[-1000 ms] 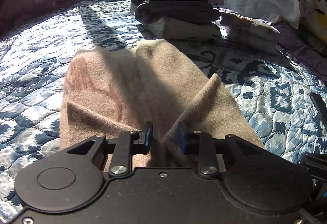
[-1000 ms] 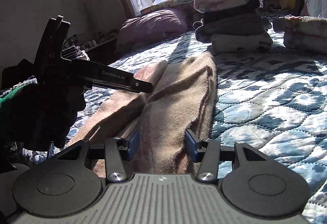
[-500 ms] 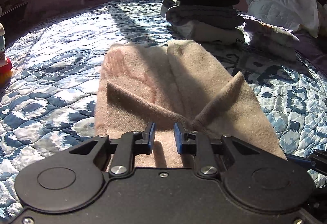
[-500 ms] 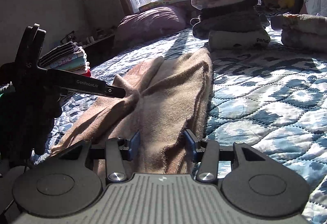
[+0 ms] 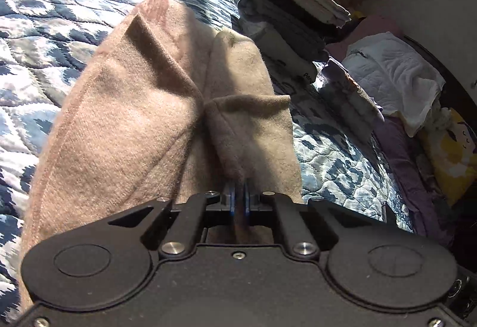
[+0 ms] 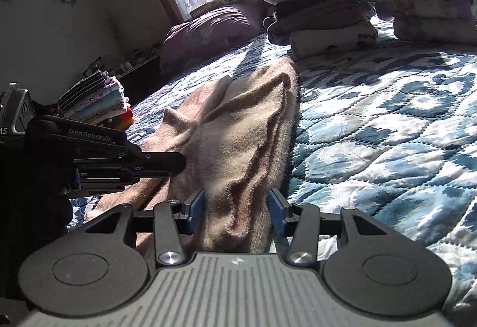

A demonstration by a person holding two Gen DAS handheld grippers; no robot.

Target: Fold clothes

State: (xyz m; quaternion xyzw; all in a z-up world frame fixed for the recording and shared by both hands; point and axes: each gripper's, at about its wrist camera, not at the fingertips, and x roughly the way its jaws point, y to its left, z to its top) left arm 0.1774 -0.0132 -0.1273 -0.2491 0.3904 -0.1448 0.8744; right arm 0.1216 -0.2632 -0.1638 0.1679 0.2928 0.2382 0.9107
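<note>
A beige fleece garment (image 5: 143,118) lies lengthwise on the blue patterned quilt (image 5: 44,28). My left gripper (image 5: 238,195) is shut on a pinched fold of its near edge, and the cloth rises in a ridge from the blue pads. In the right wrist view the same garment (image 6: 238,130) runs away from me, bunched and lifted at its near end. My right gripper (image 6: 235,207) stands open with the wavy near hem between its blue fingers (image 6: 196,204), not clamped. The left gripper (image 6: 155,161) shows from the side, nosed into the cloth.
A stack of folded clothes (image 6: 319,13) stands at the garment's far end, with a second pile (image 6: 432,16) to its right. A purple pillow (image 6: 208,31) lies under the window. More folded laundry (image 6: 95,100) sits off the bed's left side. White bedding (image 5: 393,76) is heaped on the right.
My left gripper has closed onto the garment's near edge and tilted, lifting a fold. The right gripper has stayed open around the near hem, which has bunched up.
</note>
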